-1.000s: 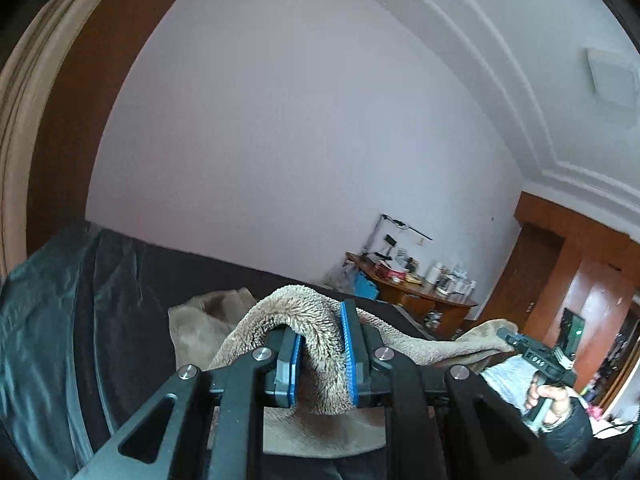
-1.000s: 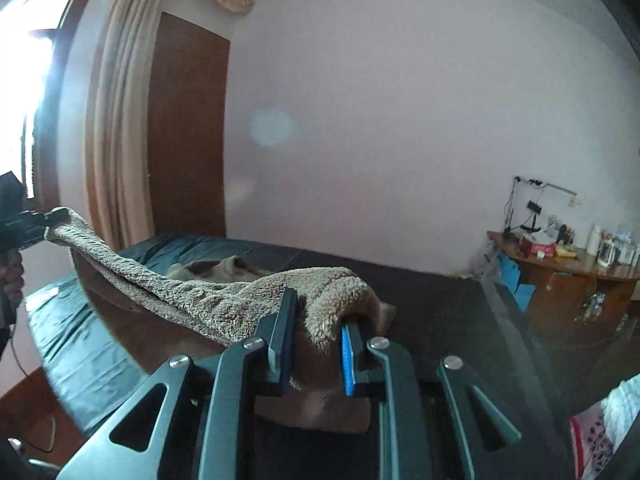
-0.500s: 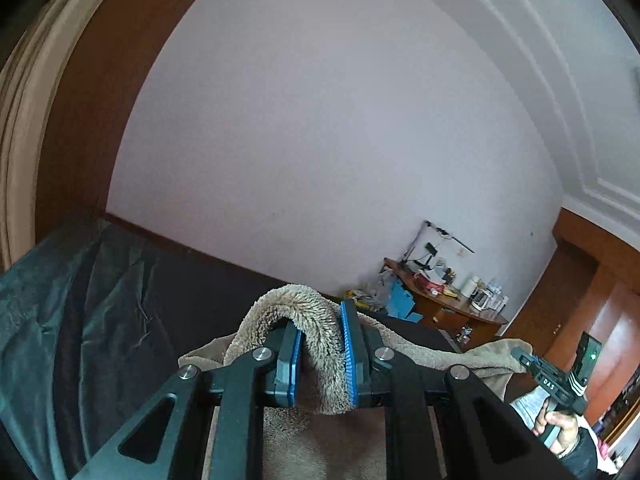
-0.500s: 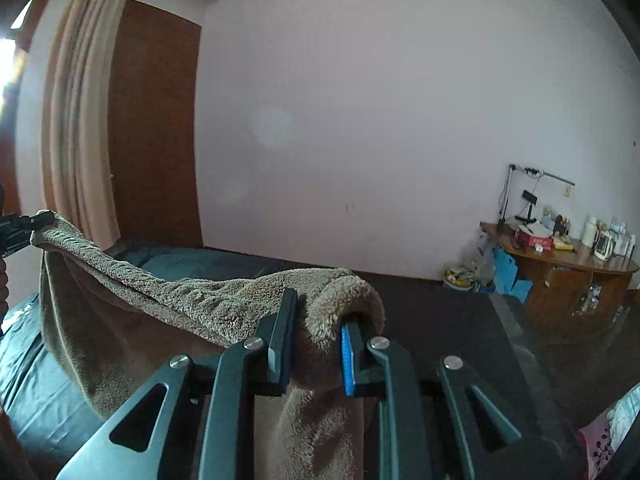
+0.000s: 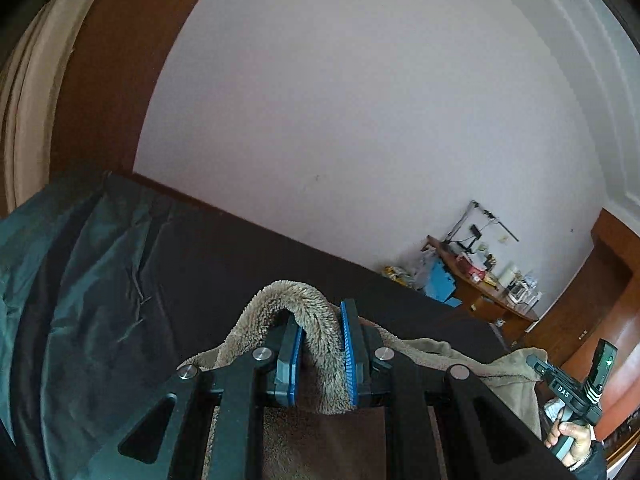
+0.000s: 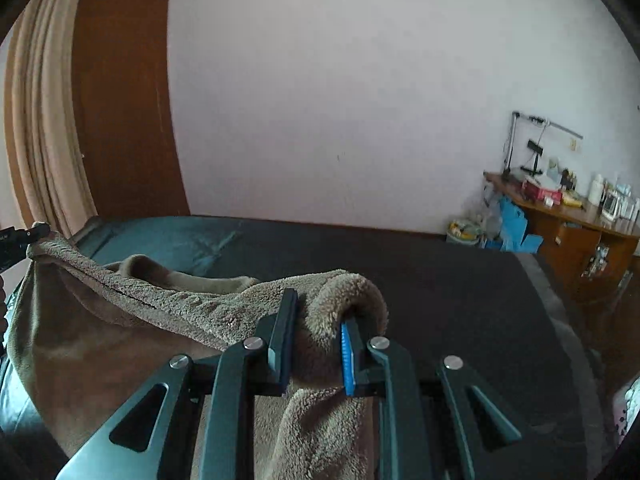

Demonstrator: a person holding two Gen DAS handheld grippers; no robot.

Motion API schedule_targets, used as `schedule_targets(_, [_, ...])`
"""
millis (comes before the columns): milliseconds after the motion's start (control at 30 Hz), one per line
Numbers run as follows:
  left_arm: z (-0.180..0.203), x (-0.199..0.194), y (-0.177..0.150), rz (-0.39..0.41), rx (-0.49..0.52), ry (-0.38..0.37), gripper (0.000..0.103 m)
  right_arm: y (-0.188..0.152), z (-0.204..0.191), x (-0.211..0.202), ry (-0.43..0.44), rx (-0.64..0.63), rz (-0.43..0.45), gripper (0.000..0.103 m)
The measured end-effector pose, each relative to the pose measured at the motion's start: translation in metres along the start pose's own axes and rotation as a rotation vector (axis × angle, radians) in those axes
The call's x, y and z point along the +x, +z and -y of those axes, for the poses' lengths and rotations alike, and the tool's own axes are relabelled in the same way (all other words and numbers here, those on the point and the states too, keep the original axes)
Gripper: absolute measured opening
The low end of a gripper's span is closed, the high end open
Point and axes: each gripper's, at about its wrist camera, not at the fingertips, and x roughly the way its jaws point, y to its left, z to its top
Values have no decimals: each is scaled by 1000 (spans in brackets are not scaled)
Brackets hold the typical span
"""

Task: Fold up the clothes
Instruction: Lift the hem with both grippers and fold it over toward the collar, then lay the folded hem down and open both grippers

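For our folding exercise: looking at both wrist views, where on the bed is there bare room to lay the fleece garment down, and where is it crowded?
Bare: the dark bed cover between the fleece garment and the far wall, running right toward the wooden desk. The teal sheet at the curtain side is also bare but rumpled. Crowded: the desk top and the floor corner beside it.

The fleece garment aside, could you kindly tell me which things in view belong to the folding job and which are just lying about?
Belongs to the job:
- brown fleece garment, stretched between both tools
- left tool, shut on it
- right tool, shut on it
- dark bed, the folding surface

Just lying about:
- cluttered wooden desk
- blue bag
- beige curtain
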Motion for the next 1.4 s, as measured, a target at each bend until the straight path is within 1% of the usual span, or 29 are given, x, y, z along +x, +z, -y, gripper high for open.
schedule_targets(133, [-9,25,-4,-36,-17,48,18,0,4,31,-4,1,-68,21])
schedule_targets(233, [-18,45,-9,-77,-41,72,18,-5,6,51,-3,14,-116,21])
schedule_targets(300, [-25,55,-14,-108,-55,89,18,-7,8,61,5,17,-149,24])
schedule_targets(333, [-27,59,-17,-121,-61,97,19,-8,10,66,9,18,-164,26])
schedule_targets(400, [-34,66,-21,-142,-80,92,19,-10,10,72,17,15,-180,35])
schedule_targets(433, [-35,68,-22,-145,-91,85,19,-11,9,73,24,15,-184,41])
schedule_targets(500, [-37,72,-23,-149,-104,73,19,-12,8,75,40,16,-192,47])
schedule_targets(567, [-35,76,-24,-155,-104,70,19,-13,9,78,56,18,-201,55])
schedule_targets(633, [-29,83,-26,-168,-100,73,19,-14,8,82,63,15,-208,57])
schedule_targets(733, [-26,88,-26,-194,-104,78,19,-15,8,85,76,7,-218,63])
schedule_targets(833, [-17,92,-20,-246,-64,92,19,-12,7,86,91,-7,-232,67])
schedule_targets(900, [-15,90,-9,-270,-92,33,19,-6,6,81,95,-37,-230,69])
schedule_targets(933, [-13,88,-3,-282,-107,1,19,-2,5,77,91,-51,-224,73])
schedule_targets(967, [-12,87,3,-294,-123,-30,19,2,6,73,79,-56,-206,81])
schedule_targets(1000, [-18,85,7,-305,-185,-88,23,6,8,67,68,-50,-182,83])
schedule_targets(1033, [-22,84,9,-313,-238,-129,30,10,10,61,62,-41,-162,84])
schedule_targets(1067, [-21,84,9,-315,-234,-119,33,12,12,58,66,-26,-150,84])
schedule_targets(1133, [-19,86,7,-330,-221,-94,33,15,13,51,74,-9,-133,84])
schedule_targets(1200, [-17,91,1,-359,-220,-79,33,12,5,48,87,-50,-142,84])
schedule_targets(1300, [-14,100,-7,-401,-218,-58,33,4,-20,47,130,-175,-184,84])
schedule_targets(1333, [-15,99,-6,-390,-246,-87,36,2,-27,48,147,-211,-201,84])
schedule_targets(1367, [-16,98,-5,-374,-279,-122,44,0,-36,50,167,-247,-223,84])
schedule_targets(1400, [-18,97,-4,-358,-312,-157,57,-2,-43,54,180,-276,-245,84])
